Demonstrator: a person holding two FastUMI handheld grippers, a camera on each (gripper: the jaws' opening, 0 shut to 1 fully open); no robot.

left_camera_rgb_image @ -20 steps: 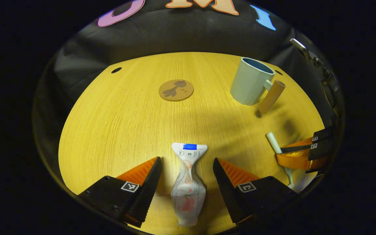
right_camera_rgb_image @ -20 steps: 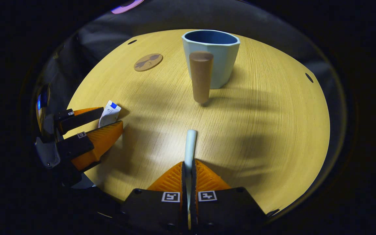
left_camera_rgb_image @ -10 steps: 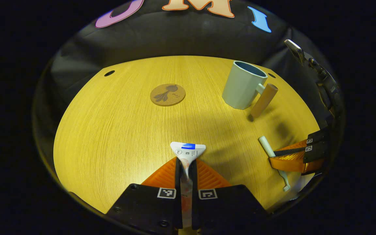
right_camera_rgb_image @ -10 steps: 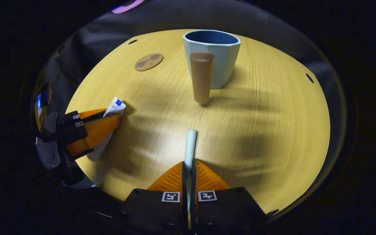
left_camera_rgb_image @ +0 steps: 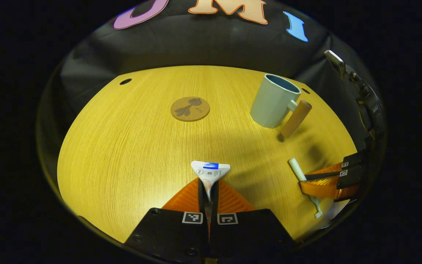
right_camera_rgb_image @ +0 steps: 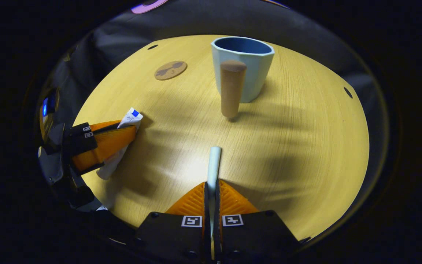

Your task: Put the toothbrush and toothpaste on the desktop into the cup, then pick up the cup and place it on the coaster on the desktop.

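My left gripper (left_camera_rgb_image: 208, 187) is shut on the white toothpaste tube (left_camera_rgb_image: 210, 171), whose flat crimped end sticks out ahead of the fingers. My right gripper (right_camera_rgb_image: 211, 189) is shut on the pale toothbrush (right_camera_rgb_image: 214, 161), its handle end pointing forward. The light blue cup (left_camera_rgb_image: 273, 101) with a wooden handle (left_camera_rgb_image: 296, 118) stands upright at the far right of the round wooden table (left_camera_rgb_image: 123, 146). In the right gripper view the cup (right_camera_rgb_image: 242, 68) is straight ahead. The round cork coaster (left_camera_rgb_image: 190, 108) lies toward the back middle. The left gripper (right_camera_rgb_image: 103, 141) holds the tube (right_camera_rgb_image: 128, 119) at the left.
Small holes (left_camera_rgb_image: 125, 81) mark the table's back edge. The right gripper (left_camera_rgb_image: 324, 181) with the toothbrush (left_camera_rgb_image: 299, 172) sits at the table's right edge in the left gripper view. A metal stand (left_camera_rgb_image: 357, 80) rises behind the cup on the right.
My left gripper closed on the toothpaste tube and lifted it slightly off the table. The right gripper stayed shut on the toothbrush and rose a little.
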